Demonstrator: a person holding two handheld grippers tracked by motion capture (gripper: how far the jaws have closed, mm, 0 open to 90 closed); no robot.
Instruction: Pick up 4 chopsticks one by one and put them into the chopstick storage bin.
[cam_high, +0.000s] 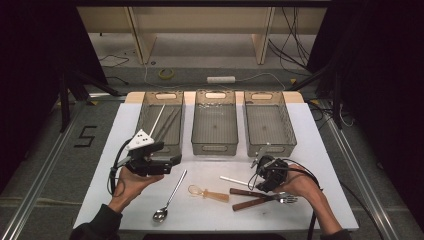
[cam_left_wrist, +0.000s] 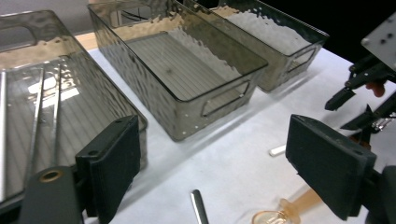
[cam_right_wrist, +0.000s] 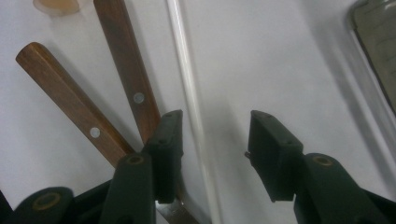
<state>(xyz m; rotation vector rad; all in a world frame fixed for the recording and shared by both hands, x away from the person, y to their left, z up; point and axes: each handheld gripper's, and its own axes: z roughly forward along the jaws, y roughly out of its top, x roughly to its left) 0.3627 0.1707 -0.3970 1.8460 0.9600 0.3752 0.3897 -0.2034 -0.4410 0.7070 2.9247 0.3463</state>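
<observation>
My right gripper (cam_right_wrist: 215, 135) hung low over the white stick (cam_right_wrist: 187, 79), jaws half spread to either side of it and not touching it. The stick lay on the white table (cam_high: 300, 130) beside two wooden-handled forks (cam_right_wrist: 126, 70). My left gripper (cam_left_wrist: 212, 158) stood wide and empty, near the left bin (cam_high: 161, 125).

Left tool (cam_high: 176, 160) jaws wide; right tool (cam_right_wrist: 215, 140) jaws apart, lowered.
</observation>
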